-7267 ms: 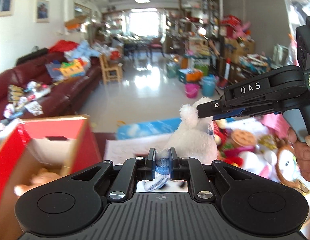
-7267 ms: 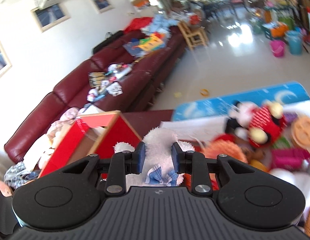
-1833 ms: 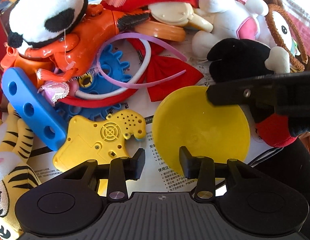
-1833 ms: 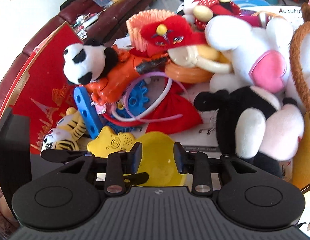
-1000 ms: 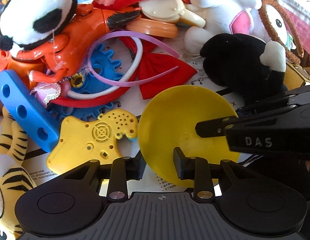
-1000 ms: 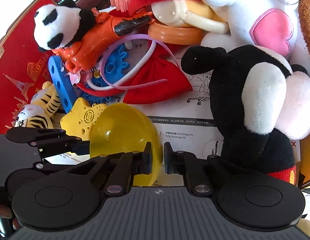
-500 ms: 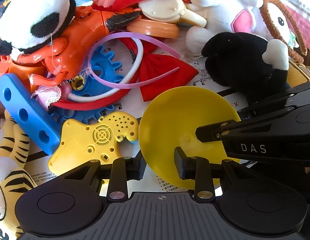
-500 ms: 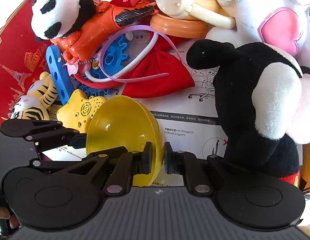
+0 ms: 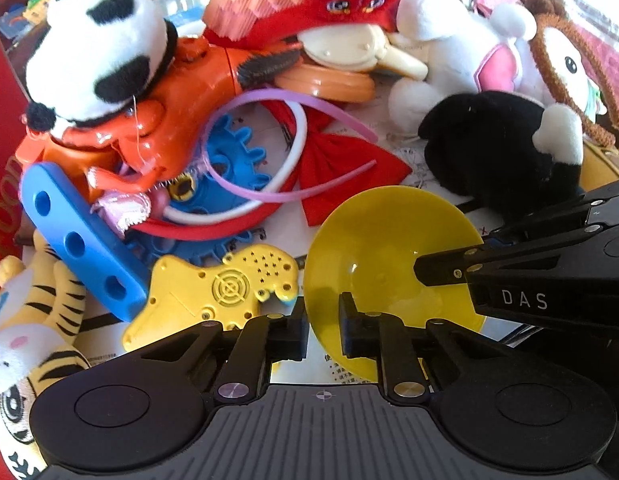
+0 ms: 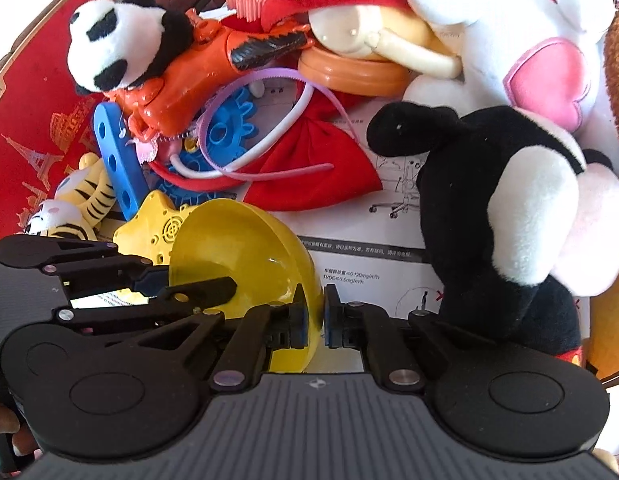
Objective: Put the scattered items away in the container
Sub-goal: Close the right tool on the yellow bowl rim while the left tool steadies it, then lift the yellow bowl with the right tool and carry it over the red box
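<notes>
A yellow plastic bowl point(image 9: 389, 248) is tipped up on edge over a printed paper sheet point(image 10: 361, 256). My right gripper point(image 10: 316, 316) is shut on the bowl's point(image 10: 245, 248) rim, and it enters the left wrist view point(image 9: 449, 268) from the right. My left gripper point(image 9: 323, 320) straddles the bowl's near rim with a small gap left, so it counts as open. The red box point(image 10: 33, 120), the container, stands at the left edge.
A toy pile lies around: panda plush point(image 9: 97, 48), orange toy point(image 9: 149, 120), blue gear and bar point(image 9: 81, 240), yellow toy point(image 9: 217, 292), purple headband point(image 9: 293, 100), red bow point(image 9: 341, 160), black-and-white mouse plush point(image 10: 509, 208), white plush point(image 10: 509, 32), tiger plush point(image 9: 25, 344).
My right gripper closed on the yellow bowl's rim and tipped it up. My left gripper's fingers narrowed around the bowl's near rim.
</notes>
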The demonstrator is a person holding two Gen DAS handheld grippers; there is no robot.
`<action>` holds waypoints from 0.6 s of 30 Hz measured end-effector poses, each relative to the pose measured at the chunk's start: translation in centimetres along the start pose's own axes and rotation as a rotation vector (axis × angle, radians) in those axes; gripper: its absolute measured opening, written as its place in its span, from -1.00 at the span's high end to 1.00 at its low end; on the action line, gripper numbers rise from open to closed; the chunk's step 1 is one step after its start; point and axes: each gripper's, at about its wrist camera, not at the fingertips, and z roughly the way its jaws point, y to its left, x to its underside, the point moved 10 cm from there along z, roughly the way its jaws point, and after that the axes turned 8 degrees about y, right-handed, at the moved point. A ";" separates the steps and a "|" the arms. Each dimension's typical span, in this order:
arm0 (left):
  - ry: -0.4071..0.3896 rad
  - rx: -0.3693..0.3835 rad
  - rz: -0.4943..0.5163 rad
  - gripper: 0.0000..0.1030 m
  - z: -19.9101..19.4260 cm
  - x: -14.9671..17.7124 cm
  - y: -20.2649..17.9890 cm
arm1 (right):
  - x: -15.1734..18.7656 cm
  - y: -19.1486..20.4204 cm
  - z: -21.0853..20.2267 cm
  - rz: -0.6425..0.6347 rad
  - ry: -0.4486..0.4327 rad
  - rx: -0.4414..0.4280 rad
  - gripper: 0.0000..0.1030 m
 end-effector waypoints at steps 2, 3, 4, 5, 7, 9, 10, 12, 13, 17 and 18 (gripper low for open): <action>-0.003 0.010 -0.001 0.82 -0.1 -0.2 0.0 | -0.1 0.0 -0.3 -0.003 -0.008 0.002 0.84; -0.001 0.017 0.002 0.82 0.0 -0.1 0.0 | -0.1 0.0 -0.3 -0.004 -0.008 0.002 0.84; 0.004 0.026 0.003 0.81 0.1 0.0 0.0 | -0.1 0.0 -0.3 -0.003 -0.007 0.003 0.84; 0.010 0.035 -0.001 0.81 0.3 0.1 0.0 | -0.1 -0.1 -0.3 -0.001 -0.004 0.004 0.84; 0.028 0.058 -0.017 0.79 0.7 0.4 0.0 | 0.2 -0.1 -0.1 0.000 0.001 0.008 0.84; 0.035 0.065 -0.018 0.75 1.0 0.7 -0.1 | 0.3 0.0 -0.1 -0.001 0.001 0.012 0.84; 0.038 0.067 -0.014 0.73 1.1 0.7 -0.3 | 0.2 0.0 -0.2 0.000 -0.003 0.011 0.84; 0.037 0.068 -0.018 0.74 1.1 0.7 -0.3 | 0.2 0.1 -0.3 0.002 -0.008 0.012 0.84; 0.031 0.064 -0.021 0.78 0.9 0.7 -0.2 | 0.1 0.2 -0.3 0.001 -0.010 0.012 0.84; -0.001 0.042 -0.018 0.82 -0.1 0.2 -0.1 | -0.1 0.3 -0.9 -0.004 -0.034 0.009 0.84; -0.006 0.041 -0.019 0.83 -0.3 0.0 0.0 | -0.2 0.4 -1.1 -0.005 -0.042 0.009 0.84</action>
